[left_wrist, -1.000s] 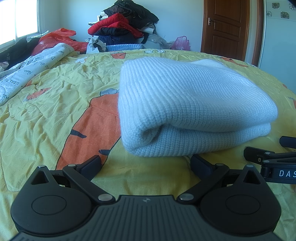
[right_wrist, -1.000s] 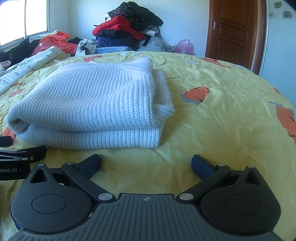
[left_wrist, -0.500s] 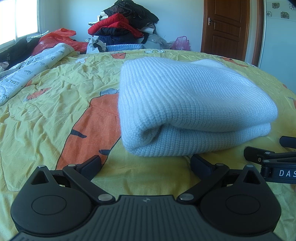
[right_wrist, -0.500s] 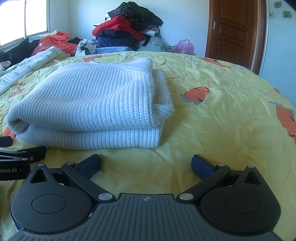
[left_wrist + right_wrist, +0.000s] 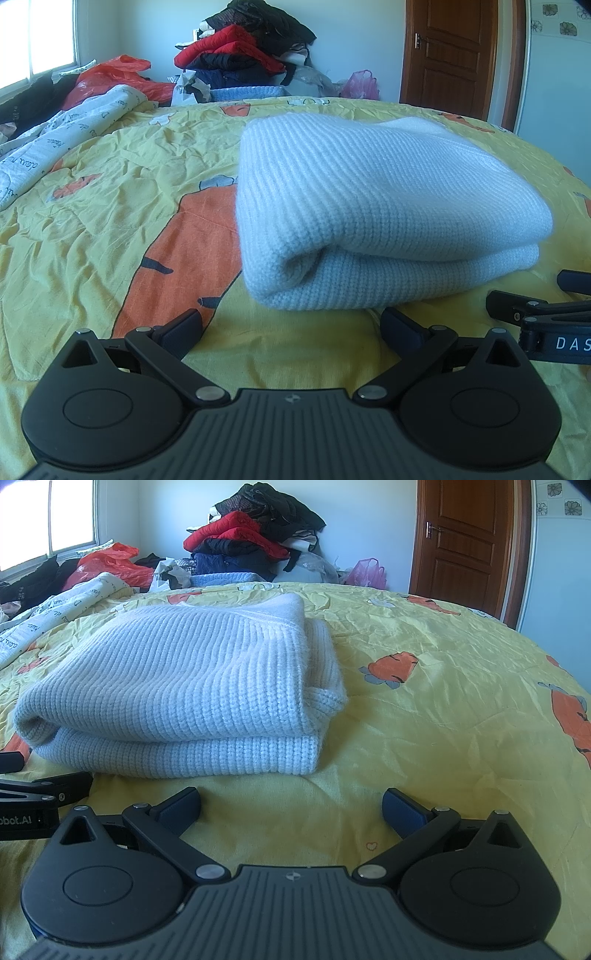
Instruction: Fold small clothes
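A pale blue knit sweater [image 5: 369, 206] lies folded in a thick stack on the yellow carrot-print bedsheet [image 5: 110, 221]. It also shows in the right wrist view [image 5: 192, 694]. My left gripper [image 5: 291, 325] is open and empty, just in front of the sweater's near left corner, apart from it. My right gripper [image 5: 291, 805] is open and empty, in front of the sweater's near right corner. Each gripper shows at the edge of the other's view, the right one [image 5: 546, 317] and the left one [image 5: 40, 801].
A heap of red, black and navy clothes [image 5: 255, 542] is piled beyond the far edge of the bed. A white printed quilt [image 5: 62, 136] and a red plastic bag [image 5: 110, 74] lie at the far left. A brown door [image 5: 469, 542] stands at the back right.
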`<state>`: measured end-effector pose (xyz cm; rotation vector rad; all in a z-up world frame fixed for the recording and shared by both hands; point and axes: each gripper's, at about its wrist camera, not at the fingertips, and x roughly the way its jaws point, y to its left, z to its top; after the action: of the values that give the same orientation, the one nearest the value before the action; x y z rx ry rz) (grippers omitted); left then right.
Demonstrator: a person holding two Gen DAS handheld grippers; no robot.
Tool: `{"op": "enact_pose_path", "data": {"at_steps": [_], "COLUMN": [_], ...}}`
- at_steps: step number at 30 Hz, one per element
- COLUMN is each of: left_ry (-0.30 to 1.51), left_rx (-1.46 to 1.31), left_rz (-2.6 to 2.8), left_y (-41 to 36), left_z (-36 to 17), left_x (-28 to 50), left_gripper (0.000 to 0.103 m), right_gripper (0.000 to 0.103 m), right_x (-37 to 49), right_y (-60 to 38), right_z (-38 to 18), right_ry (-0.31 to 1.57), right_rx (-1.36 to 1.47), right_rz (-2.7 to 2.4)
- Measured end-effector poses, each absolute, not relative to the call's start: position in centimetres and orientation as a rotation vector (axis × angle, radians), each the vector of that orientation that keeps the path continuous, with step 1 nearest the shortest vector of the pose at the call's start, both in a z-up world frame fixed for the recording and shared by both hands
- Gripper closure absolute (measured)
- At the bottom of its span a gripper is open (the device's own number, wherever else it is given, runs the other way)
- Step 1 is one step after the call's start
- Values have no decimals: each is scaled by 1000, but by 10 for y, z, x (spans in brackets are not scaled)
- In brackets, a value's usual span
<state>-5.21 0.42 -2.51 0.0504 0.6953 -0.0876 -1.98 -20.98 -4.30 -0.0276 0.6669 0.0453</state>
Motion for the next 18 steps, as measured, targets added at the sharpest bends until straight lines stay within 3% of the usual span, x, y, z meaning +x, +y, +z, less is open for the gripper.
{"op": "enact_pose_path", "data": {"at_steps": [9, 18], "left_ry": [737, 602], "left_rx": [17, -72], "left_rz": [-82, -180], "left_y": [13, 30], "left_z": [-13, 36], "left_x": [-66, -146], "left_gripper": [0, 0], "right_gripper": [0, 0], "right_x": [-49, -123], "right_y": [-215, -232], "right_z": [-26, 17], "right_ry": [686, 554], "right_rx": [3, 115], "right_rz": [42, 140]}}
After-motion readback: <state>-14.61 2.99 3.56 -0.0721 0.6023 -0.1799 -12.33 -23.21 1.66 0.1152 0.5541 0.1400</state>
